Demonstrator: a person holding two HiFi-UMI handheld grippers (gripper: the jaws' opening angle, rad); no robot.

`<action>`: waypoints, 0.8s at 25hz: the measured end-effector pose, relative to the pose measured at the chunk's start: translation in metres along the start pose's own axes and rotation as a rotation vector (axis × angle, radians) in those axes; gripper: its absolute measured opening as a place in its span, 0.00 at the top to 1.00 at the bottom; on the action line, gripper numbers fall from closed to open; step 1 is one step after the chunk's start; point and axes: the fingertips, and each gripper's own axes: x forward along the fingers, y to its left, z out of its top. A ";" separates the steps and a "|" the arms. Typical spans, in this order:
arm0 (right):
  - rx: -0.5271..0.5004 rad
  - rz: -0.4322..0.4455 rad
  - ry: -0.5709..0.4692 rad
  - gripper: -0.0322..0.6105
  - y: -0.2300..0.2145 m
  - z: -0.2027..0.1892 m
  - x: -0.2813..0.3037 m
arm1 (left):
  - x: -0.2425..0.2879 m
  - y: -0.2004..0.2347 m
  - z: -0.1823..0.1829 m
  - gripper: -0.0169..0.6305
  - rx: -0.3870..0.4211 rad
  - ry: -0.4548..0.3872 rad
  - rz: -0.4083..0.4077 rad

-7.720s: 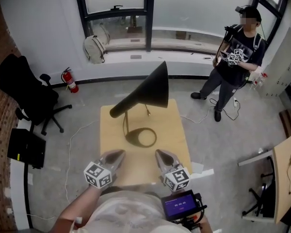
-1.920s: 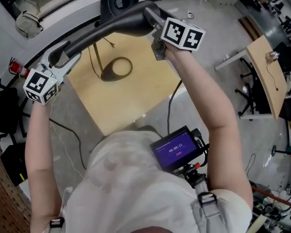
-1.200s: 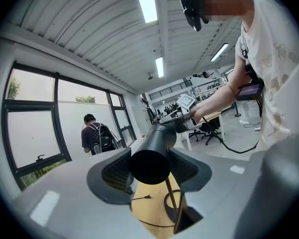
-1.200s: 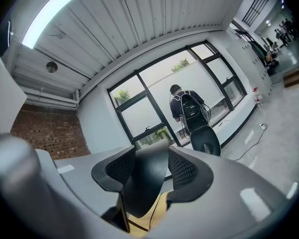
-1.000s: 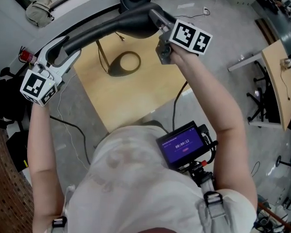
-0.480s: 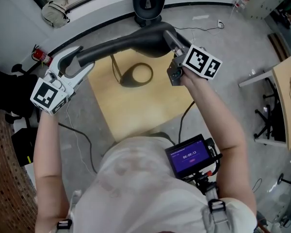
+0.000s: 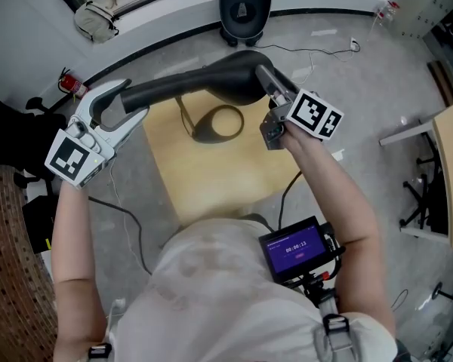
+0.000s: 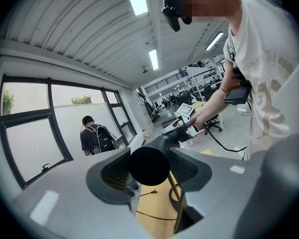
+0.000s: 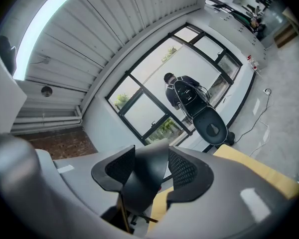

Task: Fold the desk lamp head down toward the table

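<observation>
Now mid-fold, I judge: left claw [image 7: 115, 102] clamps the narrow tail of the lamp head [image 7: 204, 87], right claw [image 7: 266, 81] clamps its wide shade end, both spread wide. Head hangs roughly level above the tabletop [image 7: 226, 176], over the base [image 7: 215, 123]. Next move likely: press shade end down, steady the tail.

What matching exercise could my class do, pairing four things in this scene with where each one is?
Things:
1. left claw
2. right claw
3. lamp base
4. black chair

Places:
A. closed on the shade's wide rim
B. on the floor, beyond the table
C. closed on the shade's narrow end
D. resting on the yellow table

Pairs: 1-C, 2-A, 3-D, 4-B
</observation>
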 end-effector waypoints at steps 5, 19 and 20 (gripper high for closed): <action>0.055 0.023 0.010 0.62 -0.009 -0.009 0.001 | 0.006 0.002 0.011 0.61 0.052 -0.013 -0.012; 0.169 0.085 0.063 0.62 -0.024 -0.042 0.013 | 0.006 -0.003 0.013 0.60 0.044 0.133 -0.005; 0.178 0.090 0.068 0.62 -0.025 -0.044 0.014 | 0.007 -0.003 0.014 0.60 0.045 0.140 -0.004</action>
